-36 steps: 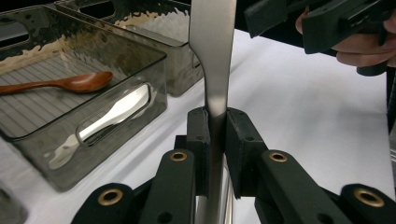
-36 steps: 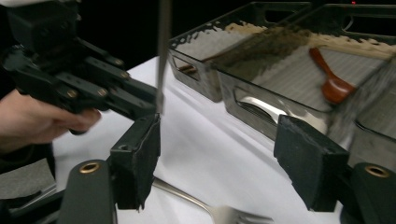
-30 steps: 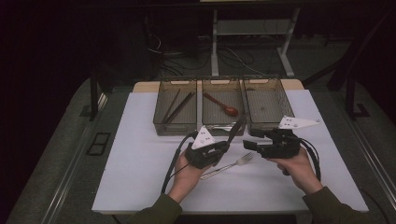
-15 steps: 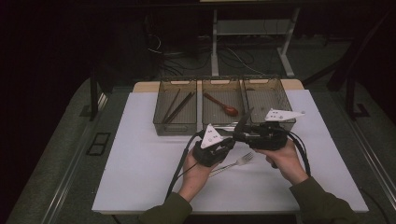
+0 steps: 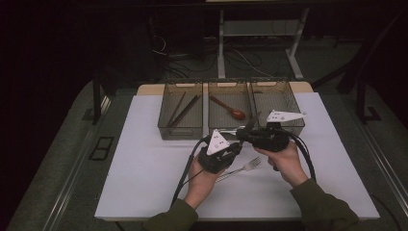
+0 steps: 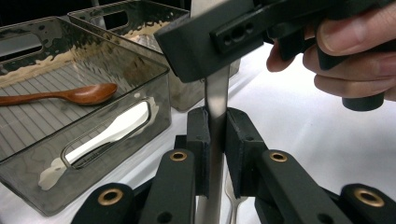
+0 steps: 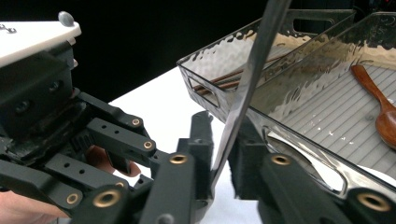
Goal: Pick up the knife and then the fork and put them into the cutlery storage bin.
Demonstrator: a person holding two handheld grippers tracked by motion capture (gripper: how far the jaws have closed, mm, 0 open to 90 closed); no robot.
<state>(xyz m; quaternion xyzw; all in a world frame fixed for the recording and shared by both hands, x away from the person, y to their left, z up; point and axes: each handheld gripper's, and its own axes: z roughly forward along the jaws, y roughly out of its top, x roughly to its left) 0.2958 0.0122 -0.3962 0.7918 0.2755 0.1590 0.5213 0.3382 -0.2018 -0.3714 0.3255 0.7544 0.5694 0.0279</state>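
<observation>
Left tongs: the left tongs [image 6: 215, 135] are narrow and clamp the lower shaft of the silver metal fork [image 6: 217, 88].
Right tongs: the right tongs [image 7: 219, 135] have just been closing. The shaft of the fork stands between them, and I judge they now press on it, at 12 o'clock from the left grip.
Fork: it is in the air above the white table [image 5: 144, 168], held by both. Its prongs [image 5: 250, 164] point to 4 o'clock in the high view.
Trays: three smoky clear plastic trays stand at 12 o'clock. The left one holds dark chopsticks [image 5: 183, 108], the middle one a brown wooden spoon [image 5: 228, 108], and the right one [image 5: 269, 83] looks empty.
Done: fork lifted, second grip taken.
Left: the left tongs probably must let go. The fork is not yet in a tray, likely the empty one.
</observation>
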